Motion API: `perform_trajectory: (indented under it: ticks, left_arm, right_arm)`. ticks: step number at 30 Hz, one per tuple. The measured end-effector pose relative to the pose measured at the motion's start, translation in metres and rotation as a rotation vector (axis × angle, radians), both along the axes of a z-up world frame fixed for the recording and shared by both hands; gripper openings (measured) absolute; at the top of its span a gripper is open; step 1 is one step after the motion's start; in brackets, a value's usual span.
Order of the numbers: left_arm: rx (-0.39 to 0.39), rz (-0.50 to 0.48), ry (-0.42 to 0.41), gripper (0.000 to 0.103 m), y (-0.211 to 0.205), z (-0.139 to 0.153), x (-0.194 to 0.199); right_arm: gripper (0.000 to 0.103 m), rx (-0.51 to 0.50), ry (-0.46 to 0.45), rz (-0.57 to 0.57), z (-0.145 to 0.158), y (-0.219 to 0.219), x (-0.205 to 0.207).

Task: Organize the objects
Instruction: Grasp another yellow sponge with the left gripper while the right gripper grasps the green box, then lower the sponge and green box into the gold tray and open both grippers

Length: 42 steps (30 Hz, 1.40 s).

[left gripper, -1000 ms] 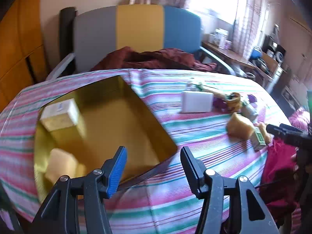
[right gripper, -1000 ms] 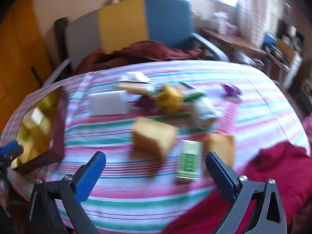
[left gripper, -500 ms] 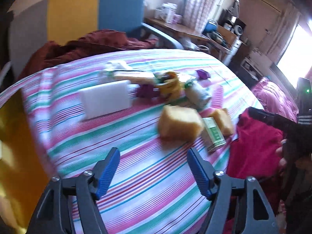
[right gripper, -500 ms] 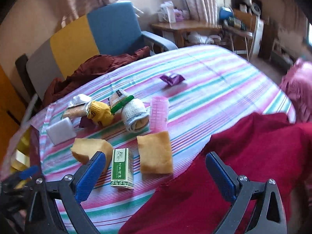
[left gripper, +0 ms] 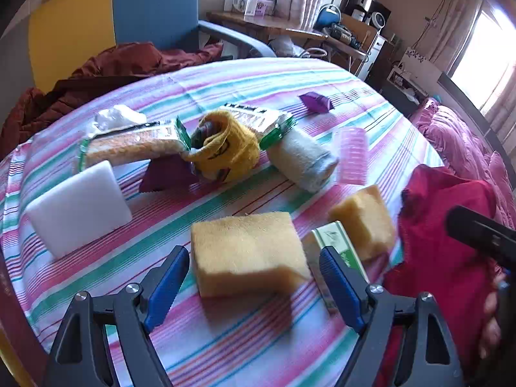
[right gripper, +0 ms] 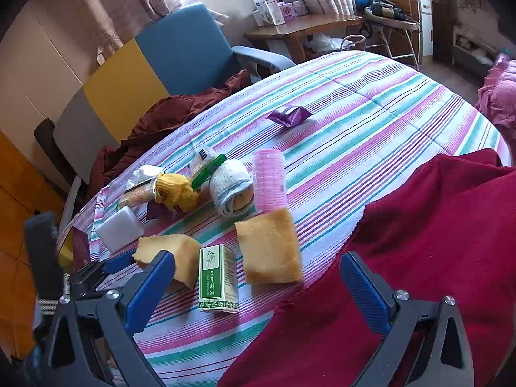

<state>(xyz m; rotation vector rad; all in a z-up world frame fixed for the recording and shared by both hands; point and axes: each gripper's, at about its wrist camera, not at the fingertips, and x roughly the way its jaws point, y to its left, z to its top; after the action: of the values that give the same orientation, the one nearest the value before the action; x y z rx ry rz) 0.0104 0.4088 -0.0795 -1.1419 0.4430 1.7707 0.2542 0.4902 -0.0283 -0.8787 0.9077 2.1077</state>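
My left gripper [left gripper: 251,274] hangs low over the striped table [left gripper: 225,338]. Its jaws are opening, and a yellow sponge [left gripper: 248,251] lies between the blue fingers with neither pad pressing on it. Just right of that sponge are a green box [left gripper: 335,242] and a second sponge [left gripper: 361,219]. My right gripper [right gripper: 256,267] stands open and holds nothing, above the green box [right gripper: 217,277] and the second sponge [right gripper: 269,248]. Farther back lie a white block [left gripper: 77,206], a yellow glove [left gripper: 225,148], a rolled white cloth [left gripper: 300,161], a pink cup [left gripper: 351,154] and a purple packet [left gripper: 316,101].
A red cloth [right gripper: 419,242] drapes over the table's near right edge. A gold tray's corner [right gripper: 66,253] shows at the far left. Behind the table stand a blue, yellow and grey chair [right gripper: 154,64] with a dark red garment [right gripper: 180,109] and a cluttered wooden desk [right gripper: 306,25].
The left gripper swung right from over the gold tray to the yellow sponge, dropped lower and widened its jaws. The right gripper's view rolled and shifted, then settled over the green box.
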Motion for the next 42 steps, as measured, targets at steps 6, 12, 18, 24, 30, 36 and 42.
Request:
perform_trajectory:
  ticks: [6,12,18,24,30,36,42]
  left_arm:
    - [0.033,0.013,-0.043,0.072,-0.006,-0.014,-0.008]
    - [0.075,0.025,-0.024,0.068,-0.043,-0.010,-0.003]
    - [0.088,0.058,-0.012,0.068,-0.086,-0.011,0.004]
    - [0.082,0.077,0.008,0.067,-0.123,-0.008,0.011]
    - [0.087,0.097,0.020,0.067,-0.146,-0.004,0.015]
    - [0.123,0.117,0.046,0.067,-0.163,0.010,0.018]
    - [0.161,0.148,0.065,0.067,-0.177,0.023,0.020]
  right_arm:
    - [0.103,-0.006,-0.004,0.009,-0.002,0.000,-0.003]
    - [0.103,-0.001,-0.033,0.030,-0.003,0.000,-0.009]
    - [0.103,0.022,-0.104,0.067,-0.005,-0.006,-0.021]
    - [0.103,0.024,-0.133,0.076,-0.008,-0.007,-0.024]
    - [0.102,-0.033,-0.164,0.177,-0.014,-0.019,-0.040]
    - [0.094,-0.088,-0.225,0.252,-0.033,-0.037,-0.068]
    - [0.068,-0.066,-0.321,0.228,-0.052,-0.030,-0.092]
